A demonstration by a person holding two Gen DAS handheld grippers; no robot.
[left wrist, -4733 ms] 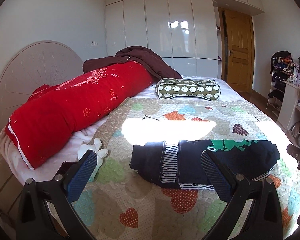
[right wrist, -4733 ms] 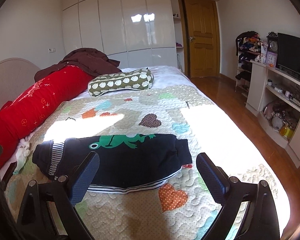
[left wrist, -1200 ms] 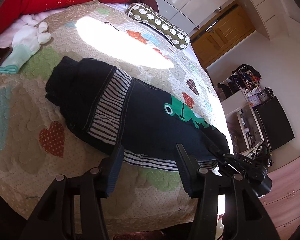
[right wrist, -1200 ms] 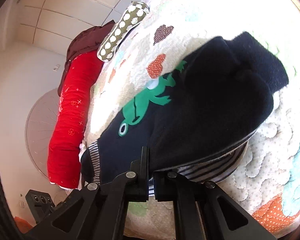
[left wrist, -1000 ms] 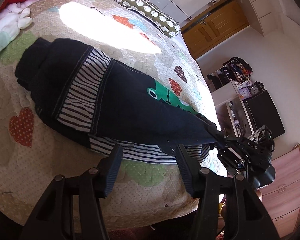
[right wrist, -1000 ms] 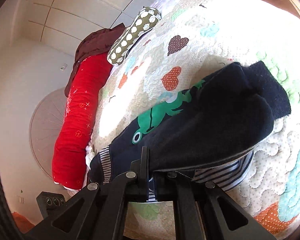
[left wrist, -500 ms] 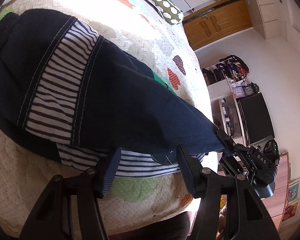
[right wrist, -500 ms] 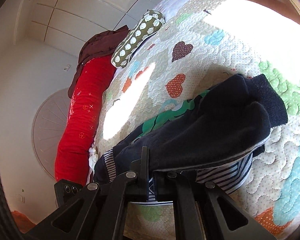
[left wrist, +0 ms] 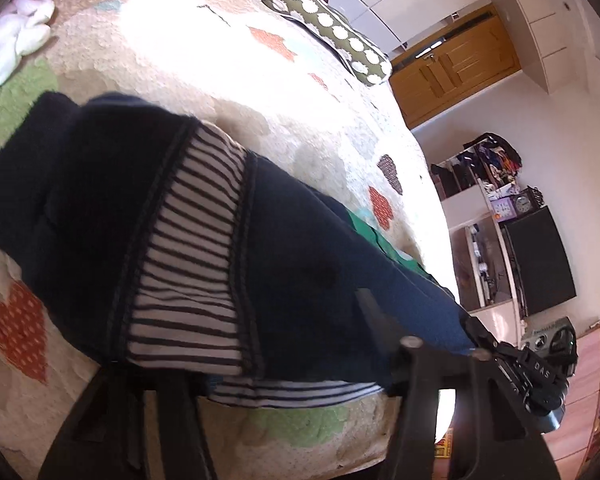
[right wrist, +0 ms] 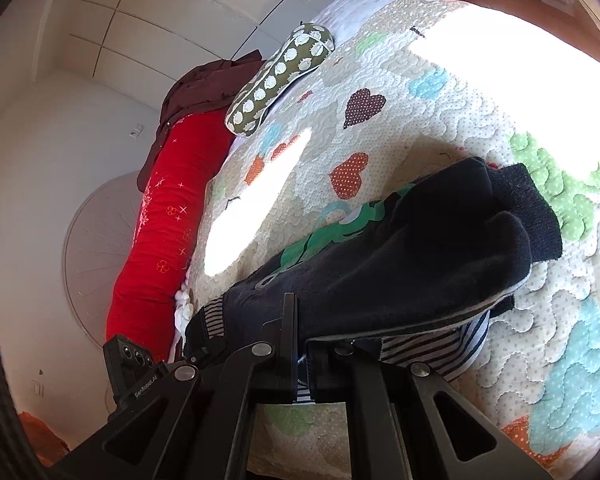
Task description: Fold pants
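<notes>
Dark navy pants (left wrist: 292,280) with striped lining and a green frog patch lie on the quilt (left wrist: 228,80); they also show in the right wrist view (right wrist: 420,260). My right gripper (right wrist: 302,356) is shut on the near edge of the top layer and holds it lifted off the striped layer below. It shows in the left wrist view (left wrist: 476,340) at the pants' right end. My left gripper (left wrist: 256,376) is at the pants' near edge. Its fingers are wide apart and the lifted fabric drapes over them, hiding the tips.
A red bolster (right wrist: 168,216), a brown garment (right wrist: 208,80) and a green patterned pillow (right wrist: 280,76) lie at the far side of the bed. A white cloth (left wrist: 16,44) lies at the left. Shelves and a TV (left wrist: 540,256) stand beyond the bed's right edge.
My right gripper has lifted the top layer of the pants higher. My left gripper has moved in under the raised near edge, so the fabric now covers its fingertips.
</notes>
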